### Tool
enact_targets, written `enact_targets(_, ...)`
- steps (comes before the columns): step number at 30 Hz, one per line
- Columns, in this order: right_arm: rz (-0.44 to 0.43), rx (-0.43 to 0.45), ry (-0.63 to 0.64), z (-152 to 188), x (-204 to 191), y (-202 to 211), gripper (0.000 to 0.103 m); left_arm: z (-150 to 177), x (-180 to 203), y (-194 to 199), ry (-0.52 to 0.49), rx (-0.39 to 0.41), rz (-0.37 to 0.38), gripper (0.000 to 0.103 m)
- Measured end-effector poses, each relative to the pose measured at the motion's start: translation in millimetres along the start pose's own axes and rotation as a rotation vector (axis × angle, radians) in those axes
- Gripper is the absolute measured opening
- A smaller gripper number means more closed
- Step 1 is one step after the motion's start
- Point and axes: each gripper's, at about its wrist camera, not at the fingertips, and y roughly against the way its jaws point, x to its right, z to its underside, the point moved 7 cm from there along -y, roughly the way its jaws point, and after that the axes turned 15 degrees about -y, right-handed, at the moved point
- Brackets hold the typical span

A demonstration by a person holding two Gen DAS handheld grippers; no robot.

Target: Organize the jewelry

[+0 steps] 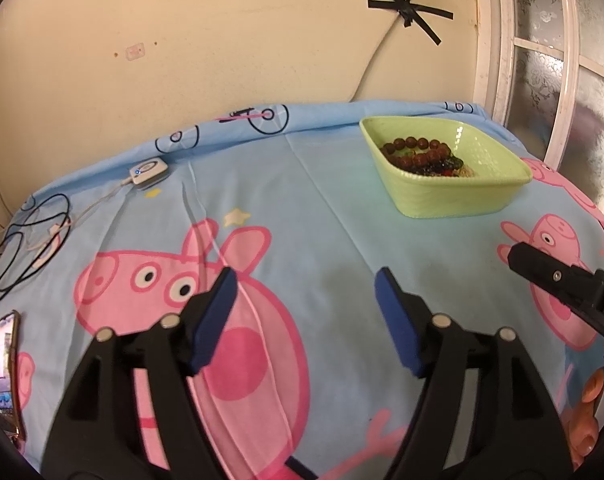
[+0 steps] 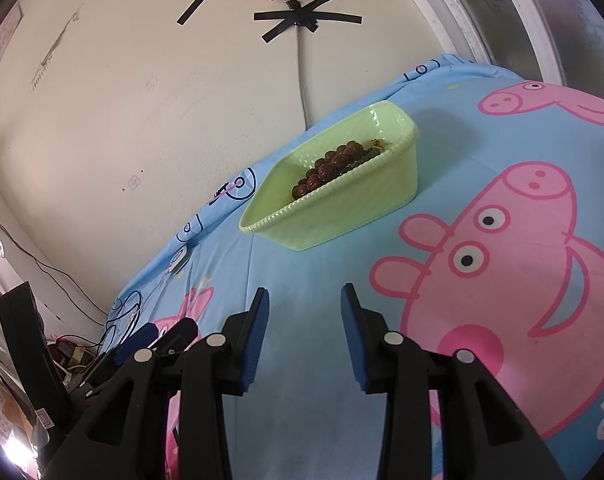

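A blue cartoon-pig sheet [image 1: 322,208] covers the tabletop against a cream wall [image 1: 221,40], where black tape [image 1: 410,10] pins a cable. A green plastic basket [image 1: 454,196] near the far edge holds brown bead bracelets [image 1: 416,151] and darker beads. The left gripper [image 1: 306,280] and right gripper [image 2: 305,294] hover over bare cloth, jaws wide apart and holding nothing; a phone [image 1: 6,368] lies at left
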Motion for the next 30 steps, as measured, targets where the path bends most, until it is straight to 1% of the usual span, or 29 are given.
enact_targets(1,0.0,0.001,0.0,-0.1,0.0,0.1,0.013,-0.6,-0.2,1.4,-0.001,0.005,-0.001,0.075)
enact_targets(3,0.0,0.002,-0.003,0.5,-0.2,0.3,0.013,-2.8,-1.3,5.9,0.0,0.03,-0.002,0.088)
enact_targets(5,-0.001,0.001,-0.005,1.0,0.3,0.7,0.013,-4.6,-3.0,10.4,0.01,0.052,-0.002,0.096)
enact_targets(8,-0.003,-0.001,-0.007,1.3,0.3,0.6,0.014,-5.3,-10.7,15.1,0.035,0.065,-0.037,0.097)
enact_targets(12,-0.006,-0.004,-0.008,2.4,0.5,0.9,0.014,-6.5,-16.2,17.9,0.062,0.078,-0.04,0.097)
enact_targets(15,-0.007,-0.008,-0.008,1.7,0.3,0.1,0.014,-7.2,-19.3,22.3,0.071,0.097,-0.071,0.097)
enact_targets(18,-0.006,-0.014,-0.006,2.0,-0.1,-1.3,0.014,-4.0,-18.1,21.8,0.059,0.086,-0.11,0.097)
enact_targets(22,-0.005,-0.014,-0.008,1.6,-0.1,-1.2,0.015,-3.7,-17.8,20.9,0.051,0.08,-0.116,0.097)
enact_targets(30,-0.007,-0.015,-0.009,1.2,-0.3,-1.3,0.015,0.4,-18.7,16.1,0.055,0.049,-0.1,0.097)
